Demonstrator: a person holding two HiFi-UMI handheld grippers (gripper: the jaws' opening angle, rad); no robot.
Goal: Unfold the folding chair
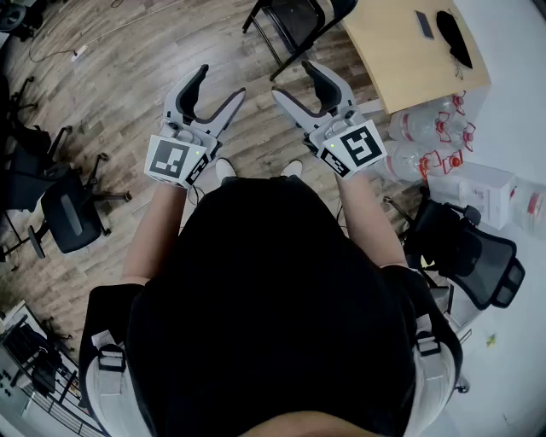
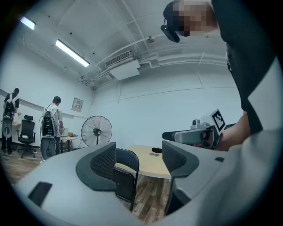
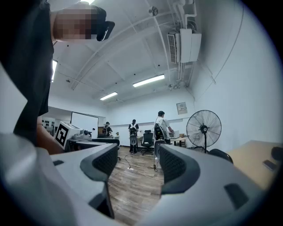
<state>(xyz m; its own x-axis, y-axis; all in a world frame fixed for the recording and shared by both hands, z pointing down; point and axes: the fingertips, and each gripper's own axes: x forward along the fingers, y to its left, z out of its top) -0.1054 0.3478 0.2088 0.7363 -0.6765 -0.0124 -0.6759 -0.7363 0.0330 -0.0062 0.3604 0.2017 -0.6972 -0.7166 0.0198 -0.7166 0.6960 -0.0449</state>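
The black folding chair [image 1: 294, 26] stands on the wood floor at the top of the head view, beside a wooden table [image 1: 401, 60]. Its seat looks flipped up against the back. My left gripper [image 1: 219, 84] and right gripper [image 1: 294, 81] are held side by side in front of me, short of the chair, both open and empty. In the left gripper view the chair [image 2: 126, 170] shows between the open jaws of the left gripper [image 2: 139, 161], some way off, with the right gripper [image 2: 194, 132] at the right. The right gripper view shows its own gripper [image 3: 139, 163] open over bare floor.
Office chairs stand at the left [image 1: 68, 209] and the right [image 1: 473, 256]. Large water bottles [image 1: 426, 141] and a white box [image 1: 478, 188] lie by the table. A standing fan [image 2: 96, 131] and several people [image 3: 161, 128] are farther off. A cable [image 1: 77, 53] runs across the floor.
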